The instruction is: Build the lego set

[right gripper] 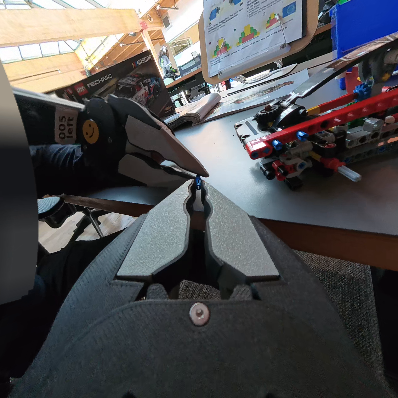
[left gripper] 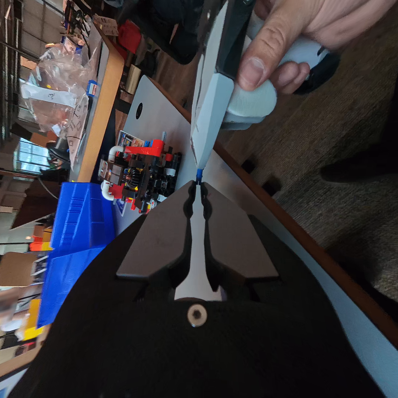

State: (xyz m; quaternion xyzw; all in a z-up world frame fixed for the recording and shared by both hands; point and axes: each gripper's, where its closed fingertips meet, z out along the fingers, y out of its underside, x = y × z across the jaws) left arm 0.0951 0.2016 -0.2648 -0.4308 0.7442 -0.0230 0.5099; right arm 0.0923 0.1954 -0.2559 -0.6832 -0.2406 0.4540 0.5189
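Note:
A small blue connector pin (left gripper: 199, 174) hangs in the air above the grey table's near edge (left gripper: 226, 178), pinched from both ends. My left gripper (left gripper: 198, 184) is shut on its lower end. My right gripper (left gripper: 201, 167), held by a hand (left gripper: 280, 43), comes in from above and grips the other end. In the right wrist view my right gripper (right gripper: 198, 186) is shut on the blue pin (right gripper: 198, 183), and my left gripper's tips (right gripper: 202, 174) close on the pin's far end. A red, black and grey brick-built vehicle model (left gripper: 142, 172) stands on the table, well apart from both grippers.
The model also shows at the right of the right wrist view (right gripper: 312, 142). Blue bins (left gripper: 81, 215) stand beyond it. A toy set box (right gripper: 120, 81), an open booklet (right gripper: 198, 112) and an instruction sheet on a stand (right gripper: 252, 32) are at the back. Carpet (left gripper: 323, 150) lies below the table edge.

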